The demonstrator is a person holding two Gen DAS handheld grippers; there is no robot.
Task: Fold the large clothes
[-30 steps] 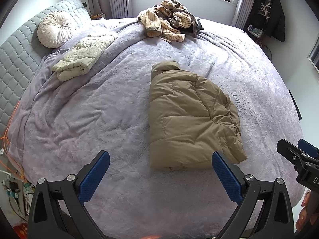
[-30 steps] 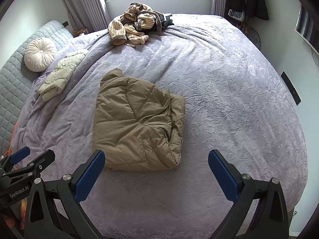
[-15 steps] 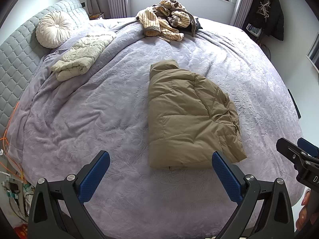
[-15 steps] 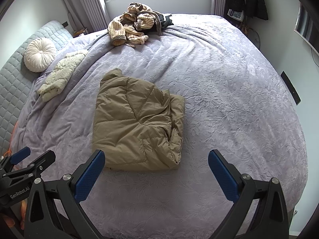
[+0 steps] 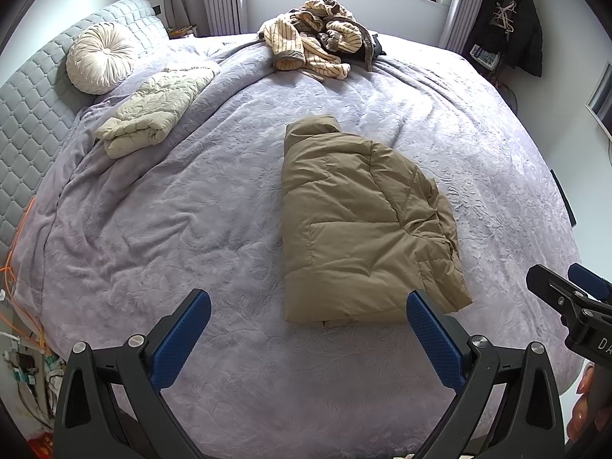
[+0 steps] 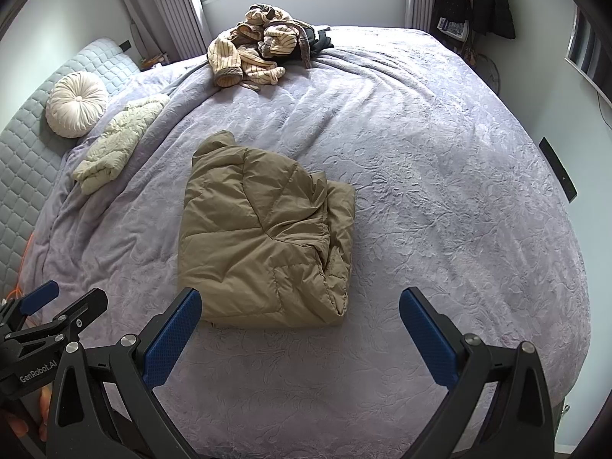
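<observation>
Hovering over purple bedspread (image 5: 214,206) | left gripper (image 5: 306,338) and right gripper (image 6: 300,334) both wide apart, holding nothing | tan puffer jacket (image 5: 355,229) mid-bed, sides folded in | next likely: pinch both hem corners evenly, carry toward collar.

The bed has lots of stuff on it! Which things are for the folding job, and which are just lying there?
For the job:
tan puffer jacket, folded in half
cream quilted jacket, already folded
striped clothes pile, unfolded
left claw and right claw, both open and empty

Just lying about:
round cushion
dark coat hanging in the corner
orange cable
</observation>
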